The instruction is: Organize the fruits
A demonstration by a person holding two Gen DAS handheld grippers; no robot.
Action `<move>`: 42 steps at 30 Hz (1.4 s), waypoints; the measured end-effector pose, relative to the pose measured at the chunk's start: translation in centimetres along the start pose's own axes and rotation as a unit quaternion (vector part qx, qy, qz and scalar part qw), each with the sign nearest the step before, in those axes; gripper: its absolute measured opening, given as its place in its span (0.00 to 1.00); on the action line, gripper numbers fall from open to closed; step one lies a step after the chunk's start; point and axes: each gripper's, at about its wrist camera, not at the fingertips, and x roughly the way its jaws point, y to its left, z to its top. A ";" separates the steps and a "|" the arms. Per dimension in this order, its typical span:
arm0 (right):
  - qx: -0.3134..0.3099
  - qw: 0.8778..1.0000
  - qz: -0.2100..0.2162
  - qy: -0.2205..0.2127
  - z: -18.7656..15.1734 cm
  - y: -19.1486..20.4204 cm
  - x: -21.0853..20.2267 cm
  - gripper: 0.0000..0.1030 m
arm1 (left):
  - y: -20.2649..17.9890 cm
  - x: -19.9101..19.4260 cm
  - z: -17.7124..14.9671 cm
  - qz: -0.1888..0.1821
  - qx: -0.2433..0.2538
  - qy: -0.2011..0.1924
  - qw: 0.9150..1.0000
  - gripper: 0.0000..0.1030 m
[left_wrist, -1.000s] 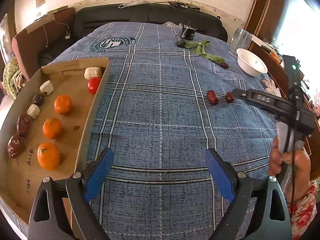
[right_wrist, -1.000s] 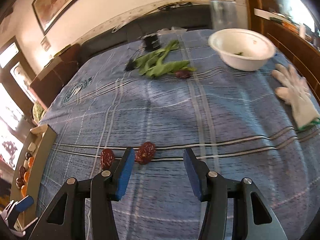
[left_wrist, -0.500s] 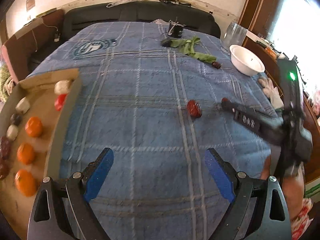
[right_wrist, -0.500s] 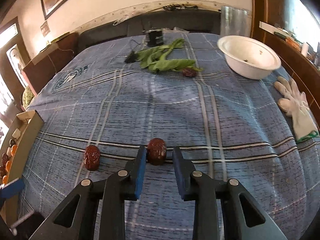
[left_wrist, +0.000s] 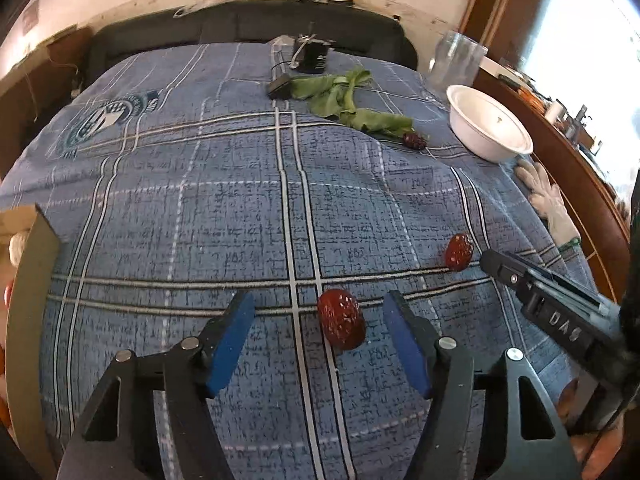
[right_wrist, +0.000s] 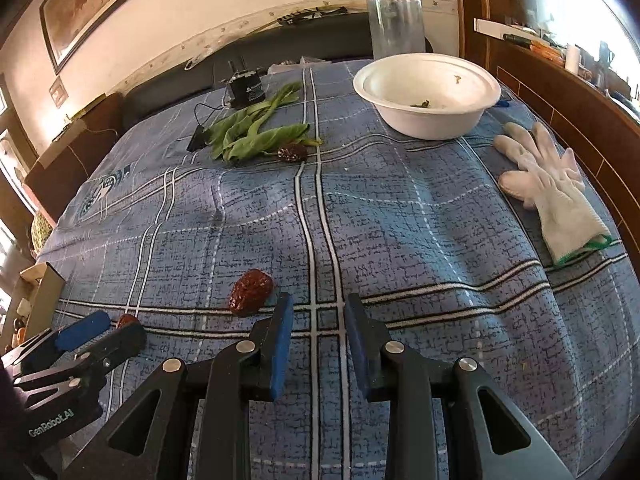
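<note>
Between left fingers (left_wrist: 230,340): red date (left_wrist: 341,319).

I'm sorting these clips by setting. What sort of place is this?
Probably a room in a home, maybe a living room: a dark sofa sits behind a table spread with a blue plaid cloth, a framed picture hangs on the wall, and a white bowl sits beside green leafy vegetables.

Blue checked cloth (right_wrist: 400,216): woven, matt, softly creased. Red date (left_wrist: 341,323) on it: glossy, wrinkled skin, bright specks. White bowl (right_wrist: 428,96) at the cloth's far right: smooth, matt, looks like foam or paper. Glove (right_wrist: 548,184) beside bowl: white knit, green cuff edging. Clear tumbler (right_wrist: 396,26) behind bowl: plastic or glass, cannot tell.
</note>
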 end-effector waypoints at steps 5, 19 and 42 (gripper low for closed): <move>0.017 0.999 0.038 -0.010 0.1 0.4 0.0 0.37 | 0.4 -0.2 -0.1 -0.007 0.006 -0.001 1.000 0.22; -0.036 0.999 0.015 -0.005 0.6 4.2 1.7 0.28 | 1.1 -0.6 -0.5 -0.020 -0.006 -0.002 1.000 0.22; -0.032 0.999 0.000 -0.022 0.1 4.1 -1.6 0.48 | 3.1 -1.9 -0.3 -0.065 -0.057 -0.017 0.996 0.22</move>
